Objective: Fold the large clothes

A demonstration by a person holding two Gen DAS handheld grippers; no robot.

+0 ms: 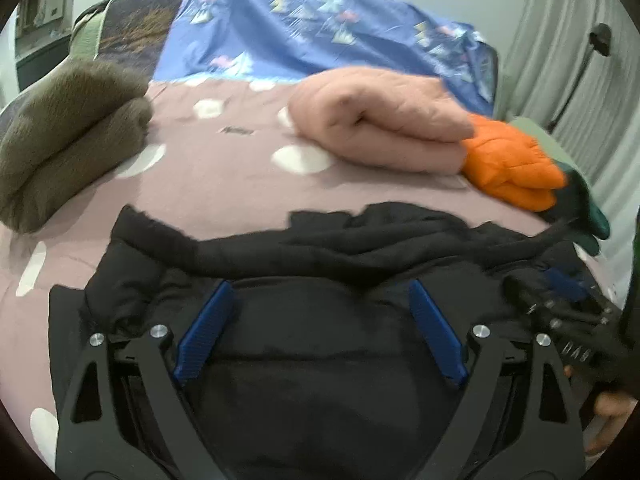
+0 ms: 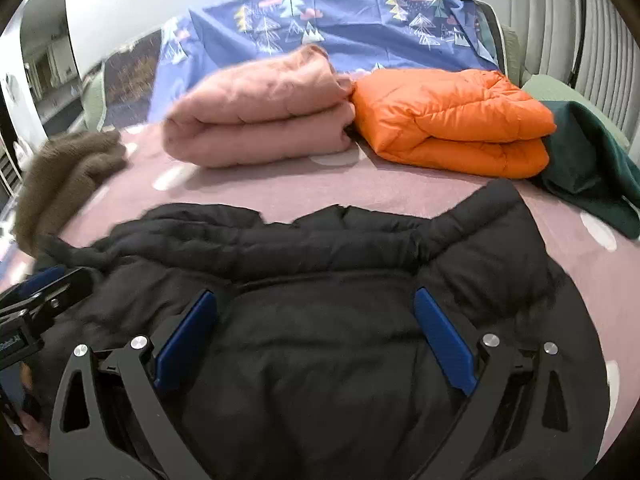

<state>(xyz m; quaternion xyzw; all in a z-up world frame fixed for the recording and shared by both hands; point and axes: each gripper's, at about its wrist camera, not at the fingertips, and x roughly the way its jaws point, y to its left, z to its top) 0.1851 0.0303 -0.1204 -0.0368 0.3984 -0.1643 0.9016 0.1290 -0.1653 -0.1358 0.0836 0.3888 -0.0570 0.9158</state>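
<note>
Black puffy quilted coat (image 2: 320, 340) lies crosswise under both grippers. Left gripper (image 1: 320, 332) and right gripper (image 2: 316, 340) hover side by side over it, jaws spread wide, gripping nothing.

We note a black jacket (image 2: 320, 320), pink (image 2: 260, 112) and orange (image 2: 452, 120) folded jackets, a mauve sheet (image 2: 280, 188) with white spots, blue tree-print cloth (image 2: 360, 20)

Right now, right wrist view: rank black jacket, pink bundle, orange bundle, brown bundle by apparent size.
1. black jacket, nearest the camera
2-3. pink bundle and orange bundle, about alike
4. brown bundle, cut off at the edge, so unsure
</note>
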